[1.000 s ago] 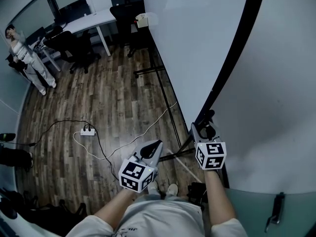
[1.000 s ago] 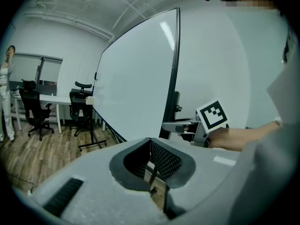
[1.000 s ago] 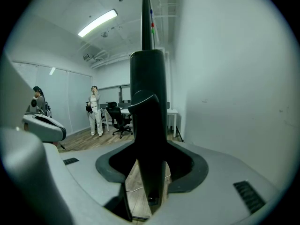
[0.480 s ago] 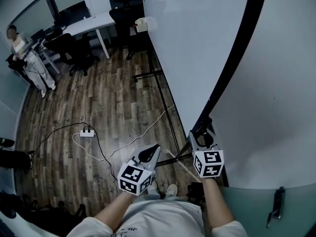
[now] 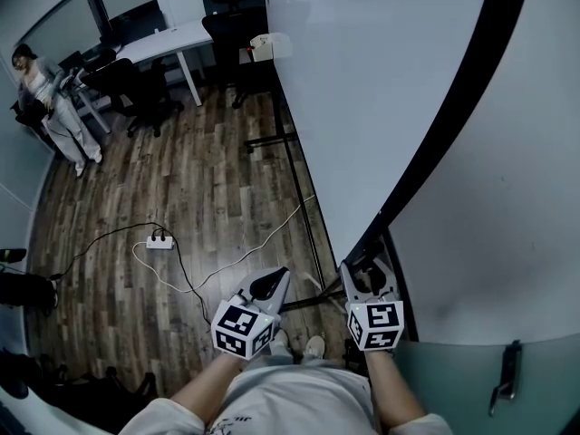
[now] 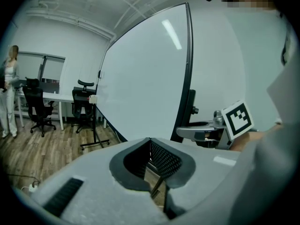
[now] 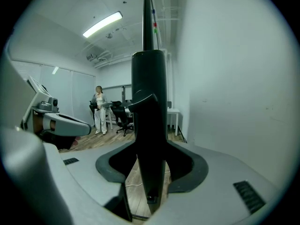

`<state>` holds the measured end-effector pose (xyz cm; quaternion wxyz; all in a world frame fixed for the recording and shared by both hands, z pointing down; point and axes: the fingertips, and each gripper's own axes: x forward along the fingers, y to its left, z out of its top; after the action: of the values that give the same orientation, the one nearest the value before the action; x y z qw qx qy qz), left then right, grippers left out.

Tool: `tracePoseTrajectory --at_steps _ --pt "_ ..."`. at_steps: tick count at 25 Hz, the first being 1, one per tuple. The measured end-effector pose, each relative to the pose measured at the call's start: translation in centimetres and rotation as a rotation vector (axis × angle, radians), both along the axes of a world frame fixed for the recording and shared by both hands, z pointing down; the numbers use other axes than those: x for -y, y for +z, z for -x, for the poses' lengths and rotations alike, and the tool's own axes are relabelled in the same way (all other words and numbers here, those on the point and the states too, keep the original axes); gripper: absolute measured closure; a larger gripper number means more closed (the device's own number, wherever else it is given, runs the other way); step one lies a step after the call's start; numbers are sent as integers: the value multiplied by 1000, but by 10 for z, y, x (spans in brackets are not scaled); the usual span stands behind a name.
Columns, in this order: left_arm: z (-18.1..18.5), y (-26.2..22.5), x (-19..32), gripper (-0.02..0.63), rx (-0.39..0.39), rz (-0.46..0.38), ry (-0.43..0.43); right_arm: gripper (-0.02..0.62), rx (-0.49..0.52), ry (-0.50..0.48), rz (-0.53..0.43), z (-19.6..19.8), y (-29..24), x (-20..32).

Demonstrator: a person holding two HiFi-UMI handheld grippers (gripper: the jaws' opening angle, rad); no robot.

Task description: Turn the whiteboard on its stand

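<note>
Right gripper (image 5: 369, 265) is clamped on the whiteboard (image 5: 362, 89), gripping its black edge frame (image 7: 149, 102) down near the bottom end. In the right gripper view the bar runs straight up between the jaws, and they're pressed against both sides of it. The board stands tall on its stand (image 5: 302, 198), and its white face fills most of the upper right of the head view.

Left gripper (image 5: 272, 284) hangs just left of the board's near corner, not touching it, over the wood floor (image 5: 181, 179). Its jaws are pressed together with nothing in them.

Well left of the board there's a white power strip (image 5: 161, 240) on the floor with a black cable (image 5: 109, 234) coming off it. A white cord (image 5: 263, 240) snakes across toward the stand's foot.

Past the board's far end there's a white desk (image 5: 168, 39) and a few black office chairs (image 5: 136, 84). A person (image 5: 56, 107) is standing well away from the board.
</note>
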<state>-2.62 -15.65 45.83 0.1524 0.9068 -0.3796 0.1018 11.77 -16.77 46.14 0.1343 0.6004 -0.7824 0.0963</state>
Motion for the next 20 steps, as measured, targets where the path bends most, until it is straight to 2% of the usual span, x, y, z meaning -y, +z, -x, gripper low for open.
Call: tracePoseTrajectory --at_steps 16,20 --pt "4 -13 -7 595 -3 -3 9 402 -26 12 41 7 -13 -16" --pt "3 -13 -9 595 -9 1 15 403 0 15 45 7 -16 -30"
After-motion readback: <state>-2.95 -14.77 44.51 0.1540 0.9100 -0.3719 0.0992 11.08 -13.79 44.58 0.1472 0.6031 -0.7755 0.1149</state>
